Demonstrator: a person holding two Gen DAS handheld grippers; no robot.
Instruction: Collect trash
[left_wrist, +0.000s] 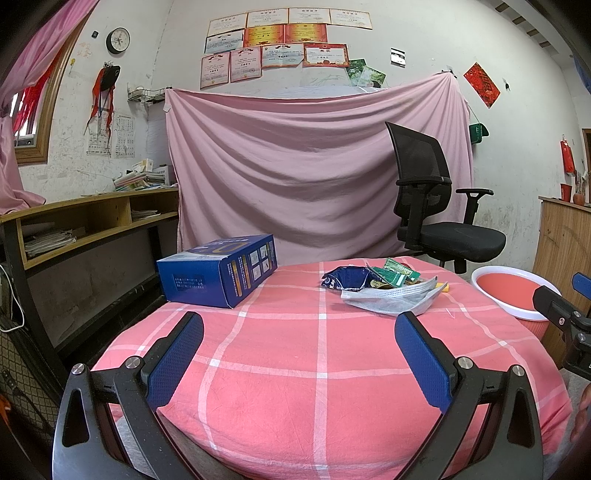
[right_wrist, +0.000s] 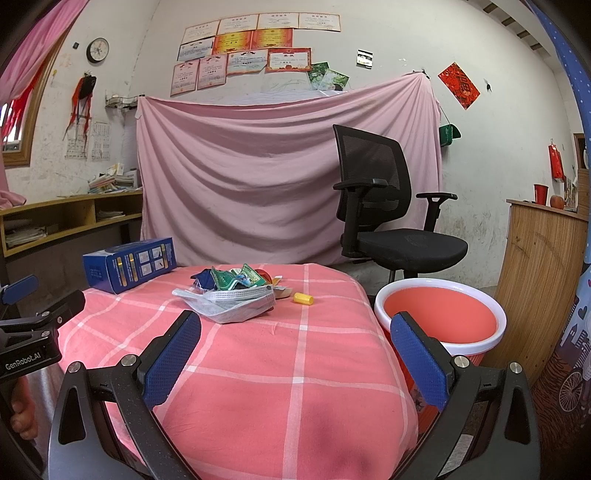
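Note:
A pile of trash lies on the pink checked table (left_wrist: 295, 354) (right_wrist: 295, 369): a grey face mask (left_wrist: 391, 299) (right_wrist: 231, 304), a dark blue wrapper (left_wrist: 345, 278) (right_wrist: 205, 278), green packets (left_wrist: 397, 275) (right_wrist: 240, 278) and a small yellow cap (right_wrist: 303, 298) (left_wrist: 443, 287). A red bin with a white rim (left_wrist: 508, 291) (right_wrist: 441, 317) stands right of the table. My left gripper (left_wrist: 299, 328) is open and empty, short of the pile. My right gripper (right_wrist: 295, 328) is open and empty, near the table's front, the mask just beyond its left finger.
A blue carton (left_wrist: 218, 271) (right_wrist: 129, 264) lies at the table's far left. A black office chair (left_wrist: 436, 206) (right_wrist: 384, 206) stands behind the table before a pink sheet. Wooden shelves (left_wrist: 92, 218) are at the left, a wooden cabinet (right_wrist: 539, 266) at the right.

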